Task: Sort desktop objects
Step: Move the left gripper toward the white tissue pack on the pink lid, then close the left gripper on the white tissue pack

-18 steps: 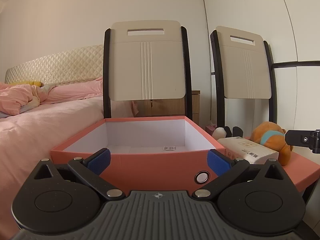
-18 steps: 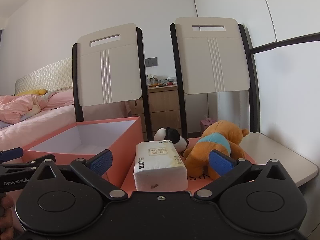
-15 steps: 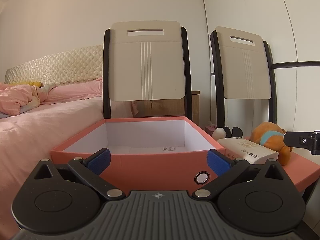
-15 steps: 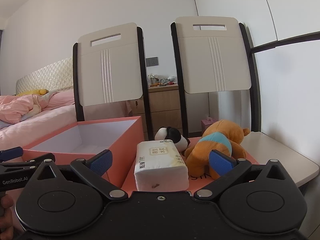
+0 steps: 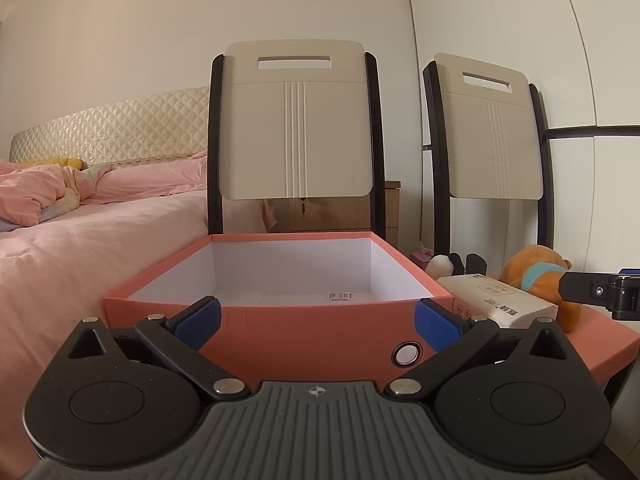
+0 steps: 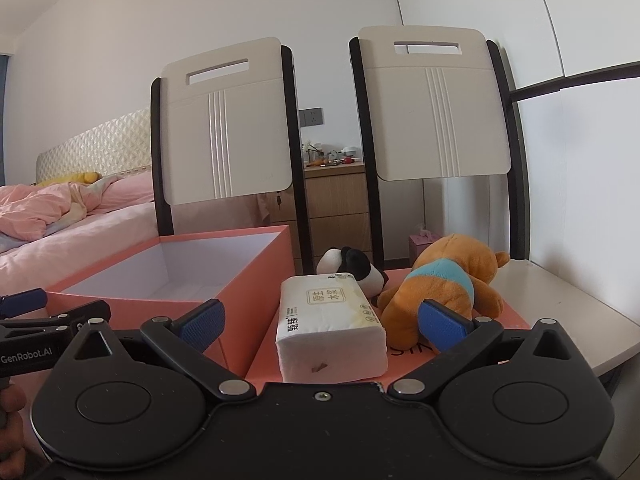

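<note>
Tissue pack lies low in the frame's centre, between the spread, empty fingers of the right gripper, its long axis running away from the camera. It rests on a coral lid beside the open coral box, with a panda plush and orange bear plush behind. The left gripper gapes wide before the box. Two folding chairs and a pink bed stand beyond.

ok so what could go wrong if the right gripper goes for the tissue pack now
1. The white tissue pack is soft, so the open right gripper may squash it or slip off.
2. The orange plush bear lies close beside it and could get nudged or pinched.
3. The coral open box wall stands near the other finger, risking a bump.
</note>
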`<action>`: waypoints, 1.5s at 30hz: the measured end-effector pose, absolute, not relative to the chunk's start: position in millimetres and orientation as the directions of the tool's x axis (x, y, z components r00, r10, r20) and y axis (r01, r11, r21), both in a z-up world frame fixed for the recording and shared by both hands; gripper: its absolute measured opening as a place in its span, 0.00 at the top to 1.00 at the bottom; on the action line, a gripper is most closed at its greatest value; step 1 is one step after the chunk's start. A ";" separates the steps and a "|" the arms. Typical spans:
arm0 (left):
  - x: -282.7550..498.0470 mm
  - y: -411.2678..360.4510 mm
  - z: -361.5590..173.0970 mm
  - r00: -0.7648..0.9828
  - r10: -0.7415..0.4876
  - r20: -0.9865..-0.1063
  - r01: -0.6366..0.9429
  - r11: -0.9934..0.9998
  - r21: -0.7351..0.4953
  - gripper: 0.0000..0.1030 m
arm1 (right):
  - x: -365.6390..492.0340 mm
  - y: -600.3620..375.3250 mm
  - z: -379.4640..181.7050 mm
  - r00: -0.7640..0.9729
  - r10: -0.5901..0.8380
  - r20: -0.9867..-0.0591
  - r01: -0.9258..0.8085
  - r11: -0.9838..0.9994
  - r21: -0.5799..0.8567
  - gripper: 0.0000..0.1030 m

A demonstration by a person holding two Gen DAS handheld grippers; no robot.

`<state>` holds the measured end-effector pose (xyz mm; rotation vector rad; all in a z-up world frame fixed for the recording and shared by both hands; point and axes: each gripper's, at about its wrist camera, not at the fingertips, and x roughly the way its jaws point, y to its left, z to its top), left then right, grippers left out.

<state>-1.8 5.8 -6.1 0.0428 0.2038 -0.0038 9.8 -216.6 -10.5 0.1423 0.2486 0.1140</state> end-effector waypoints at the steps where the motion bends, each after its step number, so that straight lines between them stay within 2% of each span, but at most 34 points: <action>1: -1.6 5.5 -6.1 0.979 0.000 -0.203 0.009 0.999 0.043 0.00 | 10.1 -216.8 -10.3 0.963 0.129 -0.238 -0.094 0.983 0.155 0.00; 34: -5.5 -4.6 -19.9 0.982 -0.005 -0.189 0.010 1.000 0.023 0.00 | 6.2 -229.1 -14.3 0.963 0.120 -0.239 -0.083 0.983 0.162 0.00; 45: -18.8 -23.7 -23.6 0.990 -0.061 -0.129 0.064 0.998 0.017 0.00 | -6.7 -258.1 -17.8 0.973 0.106 -0.205 -0.068 0.981 0.184 0.00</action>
